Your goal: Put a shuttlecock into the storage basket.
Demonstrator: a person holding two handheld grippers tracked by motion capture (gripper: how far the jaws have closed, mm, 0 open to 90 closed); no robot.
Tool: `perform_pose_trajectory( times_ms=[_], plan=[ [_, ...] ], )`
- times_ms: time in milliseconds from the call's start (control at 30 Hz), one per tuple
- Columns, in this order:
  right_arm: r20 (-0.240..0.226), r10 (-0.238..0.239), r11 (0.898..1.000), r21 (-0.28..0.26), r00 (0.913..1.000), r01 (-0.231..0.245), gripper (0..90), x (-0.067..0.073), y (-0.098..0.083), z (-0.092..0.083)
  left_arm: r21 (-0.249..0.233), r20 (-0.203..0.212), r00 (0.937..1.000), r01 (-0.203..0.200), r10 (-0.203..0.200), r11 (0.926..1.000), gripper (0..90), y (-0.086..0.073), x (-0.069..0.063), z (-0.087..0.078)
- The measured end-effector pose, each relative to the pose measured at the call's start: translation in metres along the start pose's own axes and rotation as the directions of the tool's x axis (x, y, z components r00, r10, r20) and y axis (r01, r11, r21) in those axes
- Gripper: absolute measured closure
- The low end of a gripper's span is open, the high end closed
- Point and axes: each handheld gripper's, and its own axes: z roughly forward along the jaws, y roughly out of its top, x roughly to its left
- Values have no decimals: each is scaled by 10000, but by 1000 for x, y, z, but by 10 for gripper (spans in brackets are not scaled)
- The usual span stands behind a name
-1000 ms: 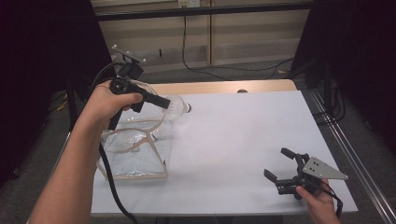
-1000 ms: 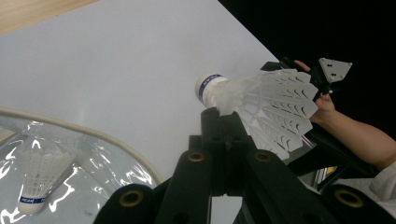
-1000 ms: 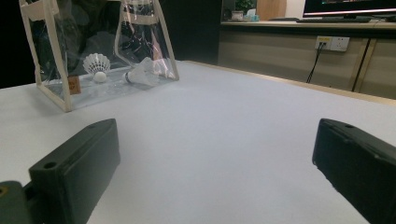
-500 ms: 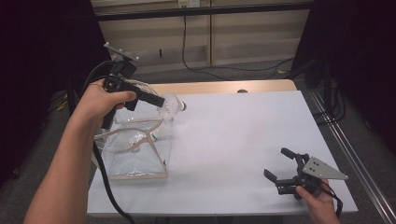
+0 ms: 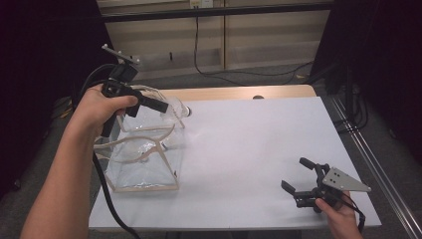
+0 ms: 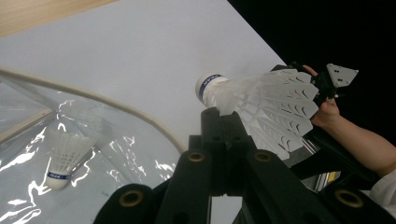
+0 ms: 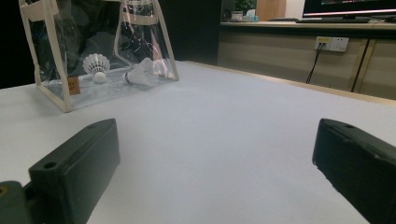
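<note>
Above the mouth of the clear bag (image 5: pixel 144 159), a white shuttlecock (image 6: pixel 261 105) is being held in the left gripper (image 5: pixel 166 107), whose jaws are clamping on its feather skirt while the cork end with its blue band is pointing away from the gripper, out over the table. In the high view the person's left hand (image 5: pixel 99 107) is gripping the tool over the bag's cream-trimmed rim, near the table's far left corner. Inside the bag, a second shuttlecock (image 6: pixel 63 161) is lying on the bottom; the right gripper view is showing two shuttlecocks there, one (image 7: pixel 96 65) standing on its cork and another (image 7: pixel 140 73) lying on its side just beside it. The bag is standing upright on the white table (image 5: pixel 249 149), its handles arching over the opening. Well apart, at the near right corner, the right gripper (image 5: pixel 301 177) is resting low over the table in the person's right hand (image 5: pixel 341 214), its jaws standing wide apart with nothing between them, pointing toward the bag.
</note>
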Motion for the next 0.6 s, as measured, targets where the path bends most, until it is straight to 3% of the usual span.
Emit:
perform_pose_trajectory(
  times_ms=[600],
  plan=[
    [-2,-5,10000,-2,10000,5,6,0,0,0,-18,-346,9991,249,-249,9997,900,-7,10,-15]
  ],
)
